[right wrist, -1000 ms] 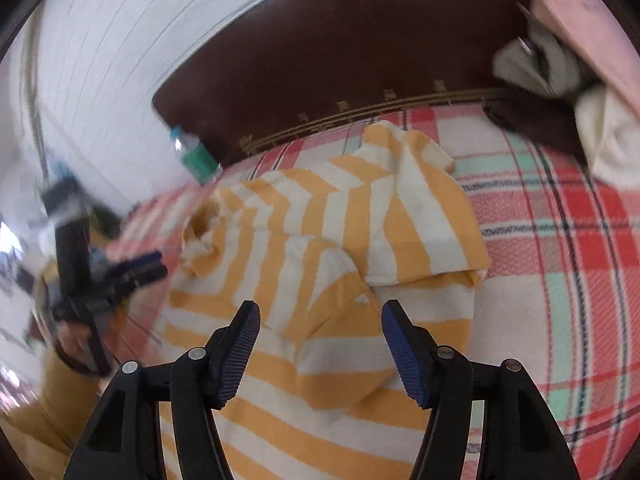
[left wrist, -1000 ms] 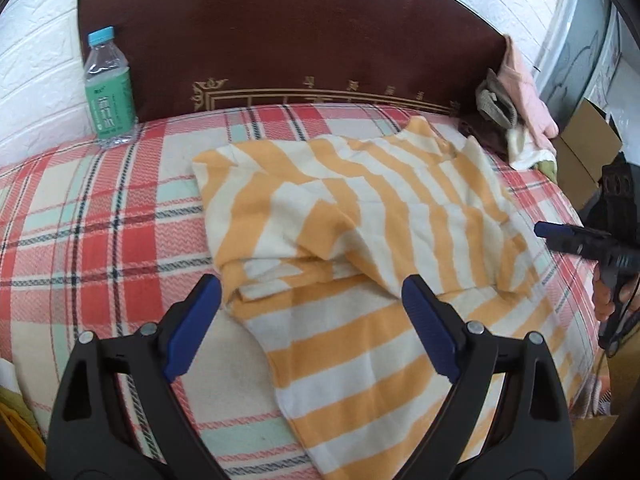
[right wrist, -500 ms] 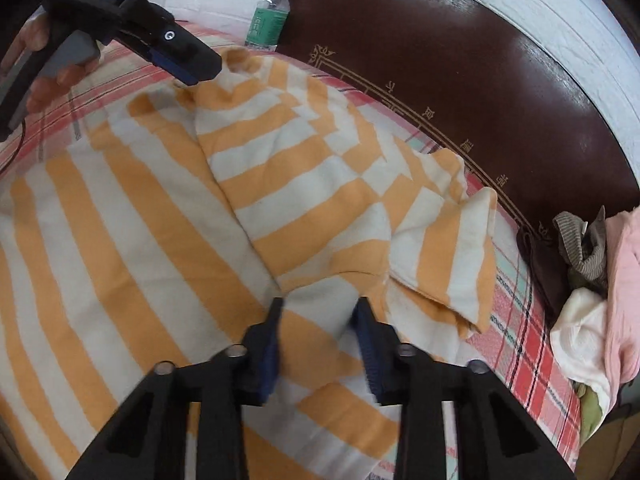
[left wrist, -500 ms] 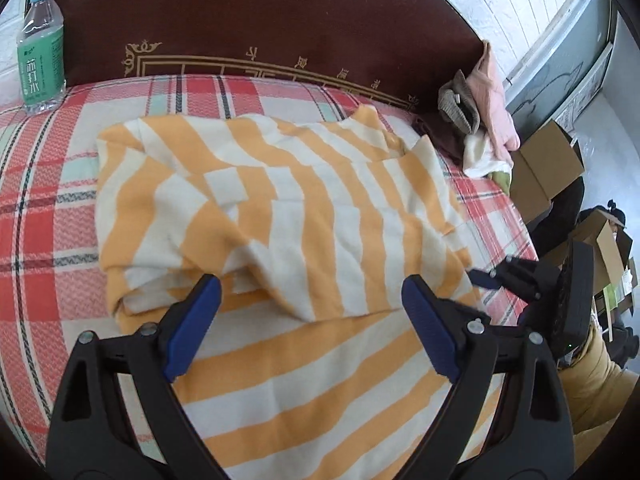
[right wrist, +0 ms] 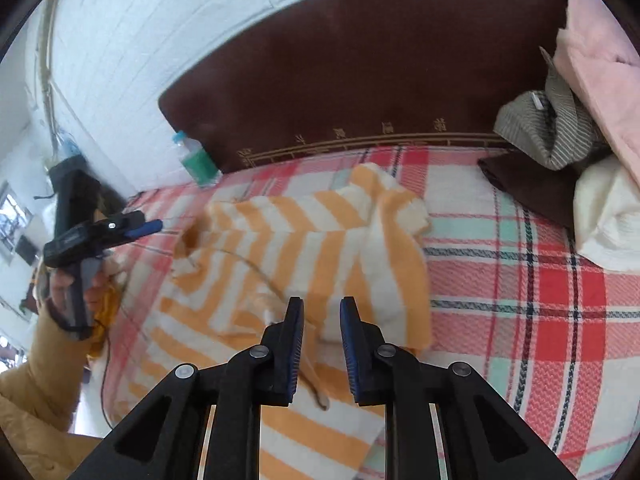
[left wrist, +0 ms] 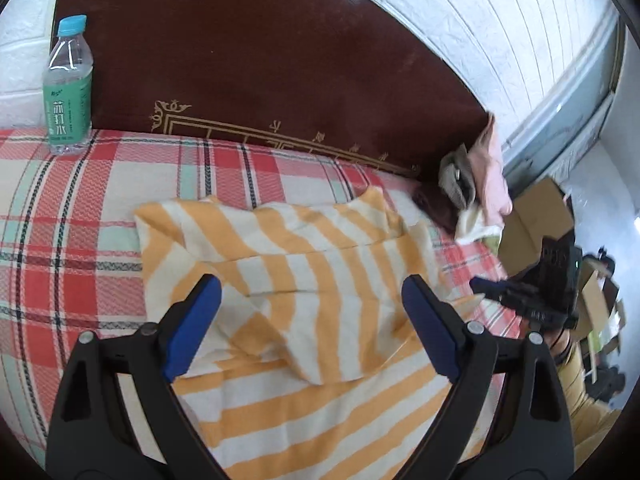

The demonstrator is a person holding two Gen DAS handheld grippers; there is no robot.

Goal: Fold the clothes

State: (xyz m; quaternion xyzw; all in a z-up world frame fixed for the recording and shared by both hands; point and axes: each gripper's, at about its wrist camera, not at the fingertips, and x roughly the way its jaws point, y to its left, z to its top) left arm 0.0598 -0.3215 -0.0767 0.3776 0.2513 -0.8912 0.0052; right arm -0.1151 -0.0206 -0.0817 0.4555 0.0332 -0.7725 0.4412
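An orange-and-white striped garment point(left wrist: 320, 248) lies partly folded on the plaid bed sheet point(left wrist: 60, 220). My left gripper point(left wrist: 310, 292) hovers open above its near part, nothing between the wide-set fingers. In the right wrist view the garment point(right wrist: 304, 240) fills the middle, and the left gripper point(right wrist: 150, 226) hangs off its left side. My right gripper point(right wrist: 322, 312) has only a narrow gap. Its jaws are opening slightly with a fold of the garment between them. From the left wrist view the right gripper point(left wrist: 482, 283) sits at the garment's right edge, where a corner is lifted.
A green-labelled water bottle point(left wrist: 68, 88) stands at the dark wooden headboard point(left wrist: 280, 60). A pile of other clothes point(right wrist: 580, 120) lies at the bed's far right corner. Cardboard boxes point(left wrist: 536, 216) stand beside the bed. A hand and yellow sleeve point(right wrist: 40, 368) are at the left.
My right gripper went from wide open to nearly closed on a fold and drew toward the garment's right edge. The left gripper stayed open and pulled back; the garment looks more compact.
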